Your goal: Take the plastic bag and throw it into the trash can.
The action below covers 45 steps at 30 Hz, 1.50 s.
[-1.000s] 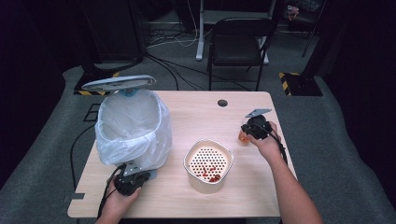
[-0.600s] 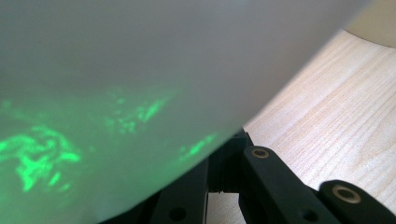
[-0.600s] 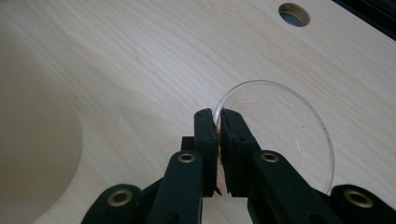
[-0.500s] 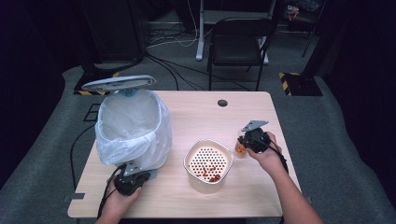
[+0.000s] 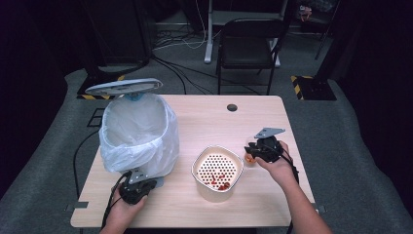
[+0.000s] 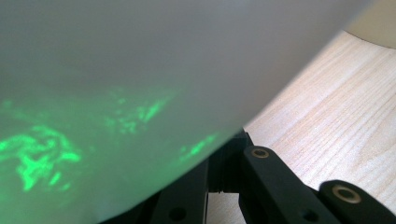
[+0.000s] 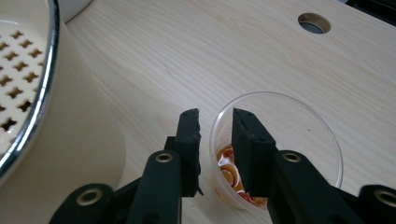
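My right gripper (image 7: 214,122) has just been opening its jaws; they straddle the near wall of the clear cup (image 7: 289,135), one inside, one outside, a small gap showing, so I judge the cup is being let go to stand on the bench (image 7: 196,56) beside the strainer bowl (image 5: 217,171). My left gripper (image 5: 138,187) has its jaws closed against the bin bag (image 5: 139,131), probably steadying it.

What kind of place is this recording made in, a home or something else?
Probably a lab or recording studio, not a home. The pale wooden table stands on grey carpet with dark curtains around it, loose black cables run across the floor, and a black folding chair stands behind.
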Motion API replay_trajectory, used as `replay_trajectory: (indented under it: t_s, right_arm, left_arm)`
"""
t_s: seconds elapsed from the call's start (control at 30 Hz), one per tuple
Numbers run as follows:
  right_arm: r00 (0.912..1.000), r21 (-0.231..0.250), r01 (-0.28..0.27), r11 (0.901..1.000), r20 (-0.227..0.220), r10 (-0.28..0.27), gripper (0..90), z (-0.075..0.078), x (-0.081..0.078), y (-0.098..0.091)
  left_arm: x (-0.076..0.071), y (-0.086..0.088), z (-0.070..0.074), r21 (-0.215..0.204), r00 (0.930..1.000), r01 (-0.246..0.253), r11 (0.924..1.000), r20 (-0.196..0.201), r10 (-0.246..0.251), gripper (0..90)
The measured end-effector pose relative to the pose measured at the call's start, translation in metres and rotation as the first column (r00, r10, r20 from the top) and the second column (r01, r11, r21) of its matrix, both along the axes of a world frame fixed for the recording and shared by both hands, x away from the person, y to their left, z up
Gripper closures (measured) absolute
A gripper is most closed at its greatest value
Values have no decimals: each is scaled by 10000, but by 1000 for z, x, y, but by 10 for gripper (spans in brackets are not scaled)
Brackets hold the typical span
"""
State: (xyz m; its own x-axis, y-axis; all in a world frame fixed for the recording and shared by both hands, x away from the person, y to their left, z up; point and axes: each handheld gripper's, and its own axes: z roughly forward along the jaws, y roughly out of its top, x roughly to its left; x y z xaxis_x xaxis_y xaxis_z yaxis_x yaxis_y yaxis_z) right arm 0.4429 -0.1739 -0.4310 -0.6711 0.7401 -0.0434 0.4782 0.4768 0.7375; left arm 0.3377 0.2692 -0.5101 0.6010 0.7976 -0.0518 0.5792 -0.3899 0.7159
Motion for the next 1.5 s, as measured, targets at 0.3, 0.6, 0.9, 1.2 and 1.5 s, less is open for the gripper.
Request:
replay_trajectory:
  t_s: [0.3,0.6,0.9,1.2,1.5]
  right_arm:
    - [9982,879,555,9946,163,-572,414,11,-4,-6]
    - [9837,1188,1609,9798,619,-1690,195,11,-10,-24]
    - [9798,1414,1892,9717,384,-1963,135,-14,-13,-32]
    - [9775,1497,2045,9673,213,-2100,142,-31,-6,-28]
    - [9776,1308,2060,9698,171,-2099,165,-44,0,-20]
  left_arm:
    - [0,0,0,-45,10000,51,10000,39,-51,900]
    - [1,2,1,213,9999,106,9997,-15,-106,900]
    - [0,0,0,-95,10000,-53,9999,2,53,900]
    - [0,0,0,-27,10000,-56,10000,-12,56,900]
    - [0,2,1,286,9999,101,9995,-65,-99,900]
